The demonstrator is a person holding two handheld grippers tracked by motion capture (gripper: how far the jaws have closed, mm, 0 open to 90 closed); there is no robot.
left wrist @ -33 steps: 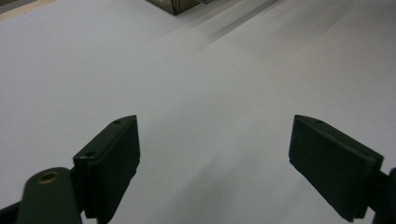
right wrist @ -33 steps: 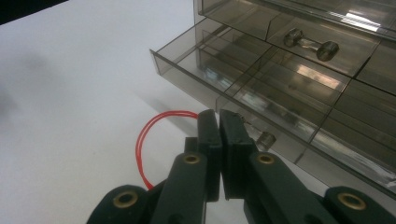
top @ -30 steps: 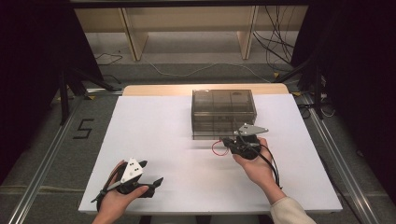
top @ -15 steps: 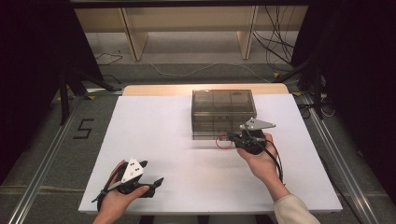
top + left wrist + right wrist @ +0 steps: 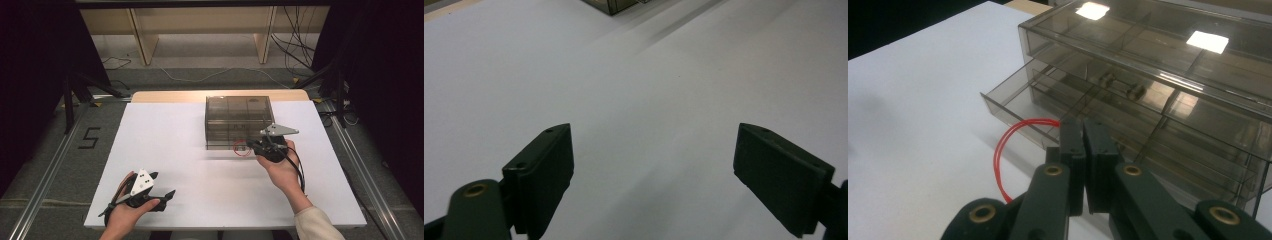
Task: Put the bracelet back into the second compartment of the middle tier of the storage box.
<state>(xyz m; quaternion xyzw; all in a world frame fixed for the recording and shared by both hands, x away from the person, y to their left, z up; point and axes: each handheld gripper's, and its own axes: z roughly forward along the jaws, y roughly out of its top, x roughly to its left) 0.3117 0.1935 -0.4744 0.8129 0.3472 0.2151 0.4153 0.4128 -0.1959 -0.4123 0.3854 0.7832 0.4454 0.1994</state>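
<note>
Left gripper (image 5: 159, 189): lower left of the high view, held in the person's left hand (image 5: 127, 215) low over the bare white counter (image 5: 180, 145). In the left gripper view its black jaws stand wide apart with nothing between them, only the white surface beyond.

Counter: a white rectangular top with a pale wooden strip along its far edge, filling the middle of the high view.

Red loop (image 5: 1003, 155): a thin red cord or wire ring, at the centre right of the high view (image 5: 242, 148), just in front of the box's lower front edge. In the right gripper view it curves out to the left of the jaws, one end running in between their tips.

Drawer box (image 5: 239, 120): a smoky, see-through plastic cabinet with stacked drawers and inner dividers, upper centre right of the counter. In the right gripper view (image 5: 1168, 90) one lower drawer (image 5: 1028, 100) is pulled partly out towards the camera; small items lie in a compartment behind, too dim to name.

Right gripper (image 5: 254, 146): right of centre in the high view, held in the person's right hand (image 5: 280, 167), its tips at the box's front. In the right gripper view (image 5: 1083, 131) the jaws are pressed nearly together, pinching the red loop just beside the open drawer's front.
</note>
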